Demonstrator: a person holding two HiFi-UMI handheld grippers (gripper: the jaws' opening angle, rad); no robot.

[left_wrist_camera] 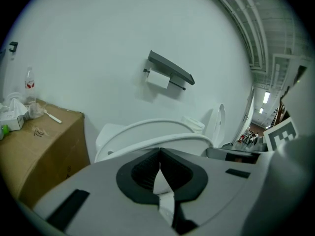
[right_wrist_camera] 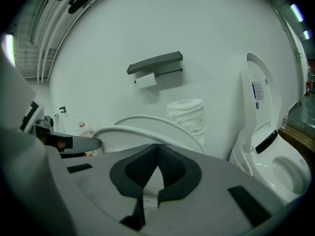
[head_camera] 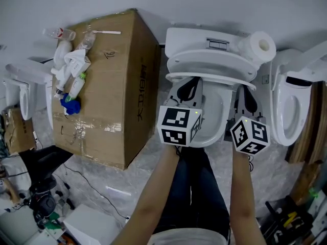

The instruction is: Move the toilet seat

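Observation:
The white toilet [head_camera: 217, 114] stands in the middle of the head view. Its seat [head_camera: 209, 77] and lid [head_camera: 204, 60] are tilted up off the bowl, close together. My left gripper [head_camera: 188, 83] and right gripper [head_camera: 248, 93] reach side by side over the bowl, with their tips at the underside of the seat's front edge. Both are shut with nothing between the pads. In the left gripper view the shut gripper [left_wrist_camera: 160, 152] points at the raised seat [left_wrist_camera: 147, 144]. The right gripper view shows that shut gripper [right_wrist_camera: 157, 146] below the seat [right_wrist_camera: 142, 132].
A big cardboard box [head_camera: 117, 86] with bottles and tubes on top stands left of the toilet. A paper roll [head_camera: 260, 46] sits on the tank. Another toilet [head_camera: 291, 106] with its lid up stands at the right, a third [head_camera: 23, 93] at far left. A paper holder [left_wrist_camera: 167, 70] hangs on the wall.

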